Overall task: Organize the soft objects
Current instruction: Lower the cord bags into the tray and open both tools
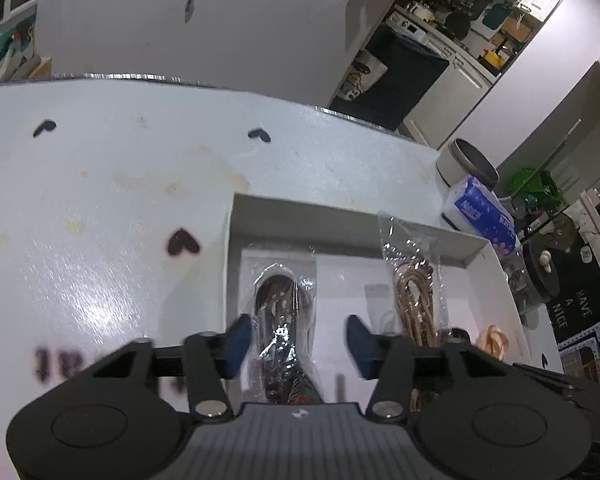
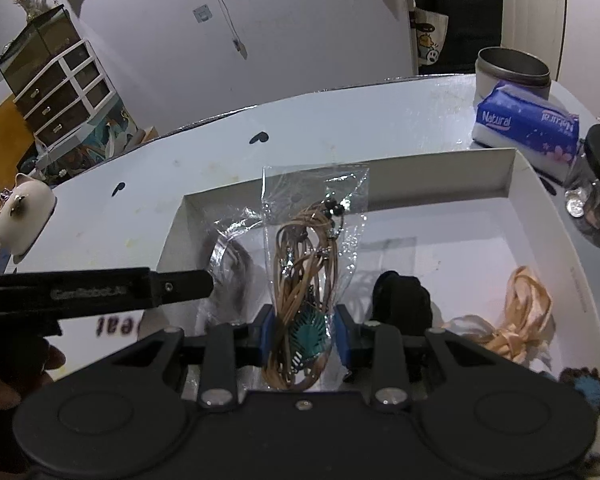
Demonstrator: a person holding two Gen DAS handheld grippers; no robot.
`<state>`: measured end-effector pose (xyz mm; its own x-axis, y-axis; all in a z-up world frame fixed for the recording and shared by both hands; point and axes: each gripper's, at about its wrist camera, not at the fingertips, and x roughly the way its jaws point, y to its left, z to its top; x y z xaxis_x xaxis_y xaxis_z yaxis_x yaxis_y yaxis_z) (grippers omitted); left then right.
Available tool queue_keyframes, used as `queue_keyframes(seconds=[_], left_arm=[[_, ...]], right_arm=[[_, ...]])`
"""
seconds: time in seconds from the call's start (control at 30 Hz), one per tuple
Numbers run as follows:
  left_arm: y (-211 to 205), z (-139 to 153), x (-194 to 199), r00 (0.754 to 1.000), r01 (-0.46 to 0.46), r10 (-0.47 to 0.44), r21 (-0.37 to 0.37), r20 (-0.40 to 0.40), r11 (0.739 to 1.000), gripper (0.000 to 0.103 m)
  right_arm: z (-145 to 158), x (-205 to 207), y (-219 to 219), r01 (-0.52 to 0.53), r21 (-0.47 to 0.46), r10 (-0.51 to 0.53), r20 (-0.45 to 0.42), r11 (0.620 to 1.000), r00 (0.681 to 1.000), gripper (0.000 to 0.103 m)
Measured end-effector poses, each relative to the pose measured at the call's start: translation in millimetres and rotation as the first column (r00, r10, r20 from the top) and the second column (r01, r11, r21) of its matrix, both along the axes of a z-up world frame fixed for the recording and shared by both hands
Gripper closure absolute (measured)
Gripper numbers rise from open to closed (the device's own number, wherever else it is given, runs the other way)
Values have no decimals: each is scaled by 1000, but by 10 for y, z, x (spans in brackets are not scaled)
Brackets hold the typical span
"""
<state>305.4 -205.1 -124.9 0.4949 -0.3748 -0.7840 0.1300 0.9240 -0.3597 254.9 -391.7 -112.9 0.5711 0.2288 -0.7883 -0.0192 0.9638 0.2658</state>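
A shallow white box point(image 1: 352, 220) point(image 2: 440, 160) lies on the white table. My left gripper point(image 1: 300, 338) is open, its blue pads on either side of a clear bag of dark brown cord point(image 1: 282, 308) lying in the box. My right gripper point(image 2: 302, 334) is shut on a clear bag of tan cord with a teal charm point(image 2: 306, 256), held upright over the box; this bag also shows in the left wrist view point(image 1: 414, 280). A black soft item point(image 2: 402, 300) and a peach ribbon point(image 2: 520, 308) lie in the box to the right.
A blue tissue pack point(image 2: 528, 124) point(image 1: 482, 212) and a grey round tin point(image 2: 512, 68) stand beyond the box at the right. A dark jar point(image 2: 598, 188) is at the far right. A white cat figurine point(image 2: 24, 208) sits at the table's left edge.
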Motion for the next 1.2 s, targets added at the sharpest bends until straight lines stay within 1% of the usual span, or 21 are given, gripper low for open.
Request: queue_keyframes(seconds=[0.03,0.1,0.17,0.27,0.53,0.8,1.0,1.07,1.2], left_arm=[[10,14,5,1000,-3,2,2,12,1000,42],[31,36,16,1000,0,0,-3,24,1000,42],[58,60,8,1000,2,-2,-4,31,1000,42],[89,98,-6,999,2,-1,-10,33,1000,42],[147,243,-102,998,12,-12,2,55,1000,42],[269,422,-325,997,13,-14,12,78,1000,37],[445,591,-558,994,20,-23,24,111,1000,32],[500,652,-620,991,28,-32,33,128,999,27],[608,774,-742,985,56,-64,56,163,997,24]], right_arm=[[-16,20,5,0,4,0,-1,1000,1000,70],[-50,58,12,-1,19,1,-4,1000,1000,66],[-75,80,30,6,13,-6,-6,1000,1000,57],[-75,69,49,15,-4,-15,-7,1000,1000,49],[65,-57,30,34,-4,-34,17,999,999,49],[326,-284,79,31,-34,-28,77,999,997,49],[543,-505,191,34,-54,-27,137,998,990,49],[611,-587,239,50,-54,-41,159,997,986,49],[736,-764,326,87,-59,-73,200,994,977,48]])
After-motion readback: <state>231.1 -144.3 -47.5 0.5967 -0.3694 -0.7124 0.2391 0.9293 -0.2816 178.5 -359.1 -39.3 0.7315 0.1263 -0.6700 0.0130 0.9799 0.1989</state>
